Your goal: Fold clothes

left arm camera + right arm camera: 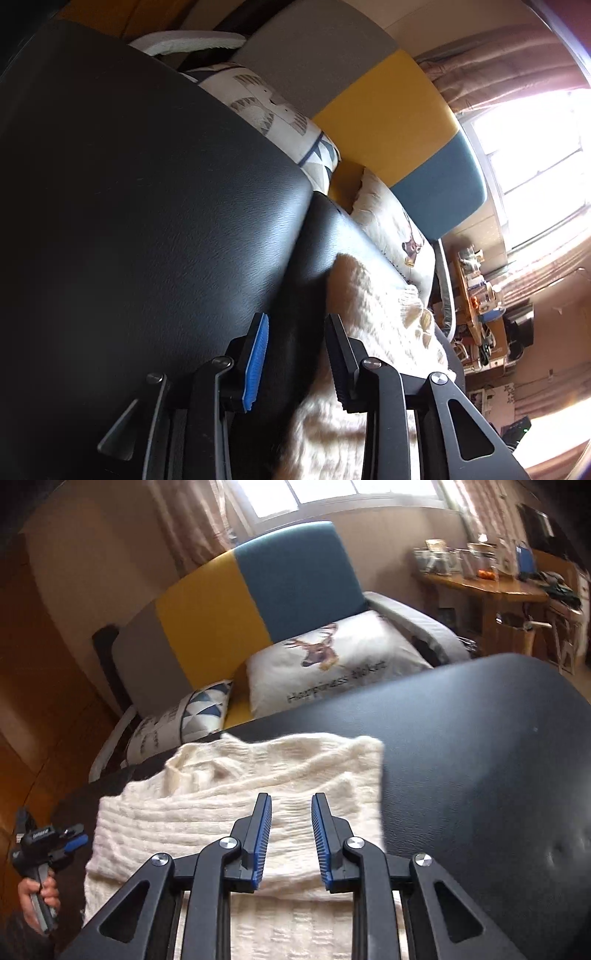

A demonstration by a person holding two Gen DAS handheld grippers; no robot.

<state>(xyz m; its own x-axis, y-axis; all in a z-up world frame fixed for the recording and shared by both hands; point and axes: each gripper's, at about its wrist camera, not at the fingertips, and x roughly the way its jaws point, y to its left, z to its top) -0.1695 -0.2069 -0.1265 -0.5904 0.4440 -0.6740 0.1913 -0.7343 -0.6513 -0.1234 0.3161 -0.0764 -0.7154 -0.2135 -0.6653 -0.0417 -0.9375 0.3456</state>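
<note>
The cream sweater [236, 805] lies folded on the black table [480, 757], both the left gripper [295, 354] and right gripper [291, 834] released and empty above it, so another fold or tidying seems next.

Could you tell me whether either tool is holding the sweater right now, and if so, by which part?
Neither: the right tool and left tool both stand open above the cream sweater, gripping nothing.

Home living room: sofa [258, 590], cushions [332, 661]
</note>
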